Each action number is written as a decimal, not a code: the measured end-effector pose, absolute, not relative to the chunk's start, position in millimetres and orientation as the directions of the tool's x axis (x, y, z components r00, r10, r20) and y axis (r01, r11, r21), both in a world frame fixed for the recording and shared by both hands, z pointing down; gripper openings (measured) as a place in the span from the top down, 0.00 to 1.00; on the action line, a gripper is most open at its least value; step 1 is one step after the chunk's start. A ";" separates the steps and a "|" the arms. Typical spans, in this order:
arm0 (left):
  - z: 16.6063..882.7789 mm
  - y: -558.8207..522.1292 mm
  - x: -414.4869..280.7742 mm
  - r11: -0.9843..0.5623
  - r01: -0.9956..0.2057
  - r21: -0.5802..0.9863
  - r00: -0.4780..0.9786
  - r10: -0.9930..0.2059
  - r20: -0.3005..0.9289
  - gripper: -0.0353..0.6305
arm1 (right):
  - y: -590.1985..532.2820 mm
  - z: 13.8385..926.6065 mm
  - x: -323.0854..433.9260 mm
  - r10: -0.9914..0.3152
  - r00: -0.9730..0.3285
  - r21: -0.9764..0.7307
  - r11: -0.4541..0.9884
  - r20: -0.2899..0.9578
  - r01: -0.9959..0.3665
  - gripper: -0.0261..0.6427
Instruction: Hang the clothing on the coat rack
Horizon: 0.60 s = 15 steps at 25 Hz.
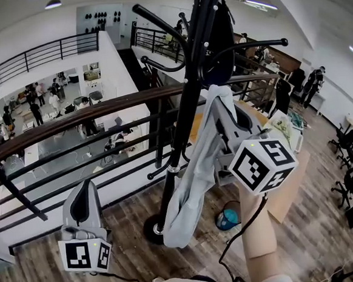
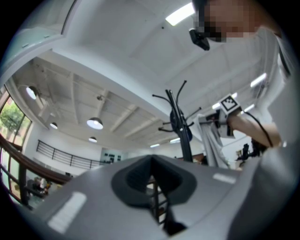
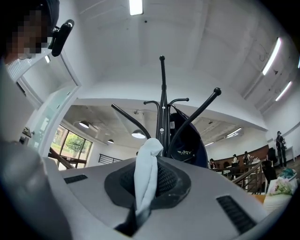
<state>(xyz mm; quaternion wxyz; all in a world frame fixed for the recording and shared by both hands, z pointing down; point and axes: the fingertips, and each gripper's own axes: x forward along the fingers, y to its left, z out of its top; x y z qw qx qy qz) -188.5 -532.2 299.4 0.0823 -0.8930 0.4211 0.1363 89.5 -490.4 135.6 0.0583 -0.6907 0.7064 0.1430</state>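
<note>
Clothing [image 1: 191,188], pale grey, hangs from the right tongs [image 3: 146,187], which are clamped on its top fold just beside the pole of the black coat rack [image 1: 188,94]. Held low, the left tongs [image 1: 82,207] are pressed together with nothing between them. A dark cap [image 3: 187,143] hangs on the rack.

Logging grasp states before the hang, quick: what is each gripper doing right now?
Left gripper: shut, nothing between its jaws.
Right gripper: shut on the pale grey garment.
</note>
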 end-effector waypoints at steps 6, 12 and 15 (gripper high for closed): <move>303.7 -534.5 -184.9 -0.639 -0.768 -0.033 0.617 -0.727 -0.302 0.93 | -489.6 142.4 93.7 -0.958 -0.020 0.127 -0.017 -0.285 -0.992 0.95; 310.2 -531.5 -177.6 -0.652 -0.758 -0.029 0.630 -0.719 -0.292 0.93 | -478.9 149.2 92.9 -0.952 -0.025 0.120 -0.013 -0.305 -0.993 0.89; 310.8 -522.9 -174.3 -0.654 -0.756 -0.032 0.633 -0.717 -0.292 0.93 | -467.0 149.8 89.5 -0.948 -0.038 0.122 -0.001 -0.317 -0.992 0.86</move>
